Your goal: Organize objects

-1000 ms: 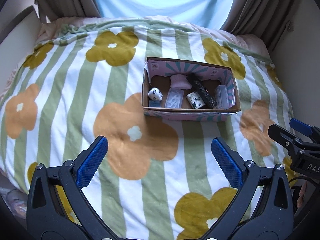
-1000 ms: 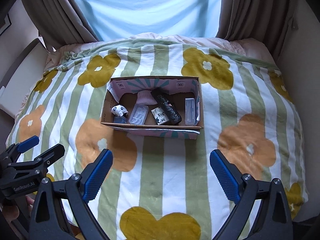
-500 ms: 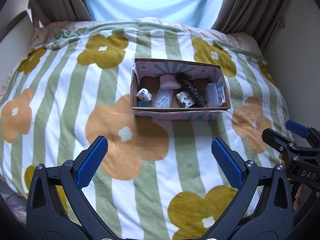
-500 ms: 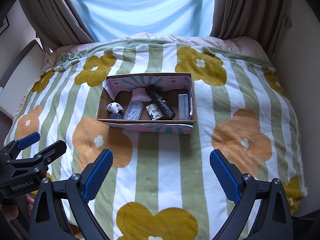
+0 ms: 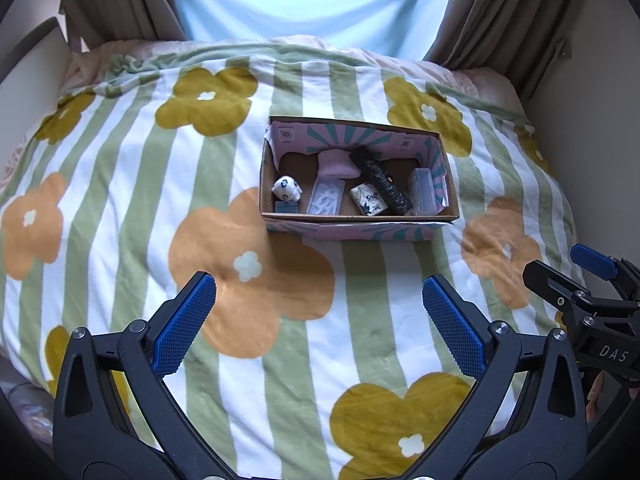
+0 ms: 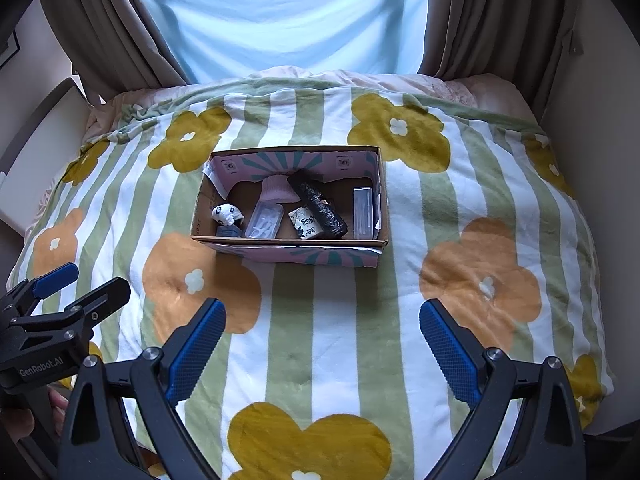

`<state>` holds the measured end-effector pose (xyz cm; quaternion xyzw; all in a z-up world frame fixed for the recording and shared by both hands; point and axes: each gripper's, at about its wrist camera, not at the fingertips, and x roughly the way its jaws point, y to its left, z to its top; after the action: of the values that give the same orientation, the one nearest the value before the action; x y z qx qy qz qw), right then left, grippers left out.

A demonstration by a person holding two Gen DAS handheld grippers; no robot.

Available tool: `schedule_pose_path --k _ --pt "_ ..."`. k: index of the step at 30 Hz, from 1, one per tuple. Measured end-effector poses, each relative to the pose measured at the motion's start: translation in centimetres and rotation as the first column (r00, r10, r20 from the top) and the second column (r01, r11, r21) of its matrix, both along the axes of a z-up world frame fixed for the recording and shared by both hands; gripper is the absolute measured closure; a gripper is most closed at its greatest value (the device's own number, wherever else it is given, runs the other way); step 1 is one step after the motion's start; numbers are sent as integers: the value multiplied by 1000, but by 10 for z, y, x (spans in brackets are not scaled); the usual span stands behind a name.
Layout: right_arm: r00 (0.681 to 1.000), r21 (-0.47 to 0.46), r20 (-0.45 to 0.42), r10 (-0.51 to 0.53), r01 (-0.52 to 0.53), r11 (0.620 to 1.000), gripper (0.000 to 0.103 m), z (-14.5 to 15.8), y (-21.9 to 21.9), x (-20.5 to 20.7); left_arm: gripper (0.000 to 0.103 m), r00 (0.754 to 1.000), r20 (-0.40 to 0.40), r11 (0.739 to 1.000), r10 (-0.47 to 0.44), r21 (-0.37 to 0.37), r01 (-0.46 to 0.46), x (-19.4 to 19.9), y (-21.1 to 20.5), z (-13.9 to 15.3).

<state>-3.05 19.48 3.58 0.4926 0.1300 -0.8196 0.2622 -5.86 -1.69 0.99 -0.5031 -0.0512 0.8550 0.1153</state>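
Cardboard box sits mid-blanket at 12 o'clock from both grippers, holding about 6 small items. Left gripper and right gripper both gape wide, empty. Nothing lies loose outside; sorting looks finished or unstarted.

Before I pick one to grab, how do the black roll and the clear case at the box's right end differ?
The black roll is dark, opaque and cylindrical; the clear case is see-through, flat and rectangular. The roll lies diagonally mid-box, while the case runs straight along the right wall. Both lie inside the cardboard box.
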Motion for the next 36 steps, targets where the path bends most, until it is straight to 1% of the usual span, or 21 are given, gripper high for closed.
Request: schedule_pose_path --k 12,27,31,33,36 --pt "1000 -3 -5 -2 2 1000 6 2 4 2 0 1000 -5 1000 6 -2 -6 2 0 0" --pt "1000 -7 -7 2 -2 1000 6 5 6 -4 0 1000 -17 1000 22 1 -22 2 5 7" --pt "1000 -8 -7 2 -2 1000 6 5 7 -4 0 999 -31 999 33 -32 -34 4 7 10" --pt "1000 -7 -9 2 -2 1000 6 6 6 -4 0 997 -43 997 60 -38 -62 6 6 10" --pt "1000 -9 -11 3 -3 1000 6 7 6 -4 0 997 -37 997 74 3 -74 7 3 8"
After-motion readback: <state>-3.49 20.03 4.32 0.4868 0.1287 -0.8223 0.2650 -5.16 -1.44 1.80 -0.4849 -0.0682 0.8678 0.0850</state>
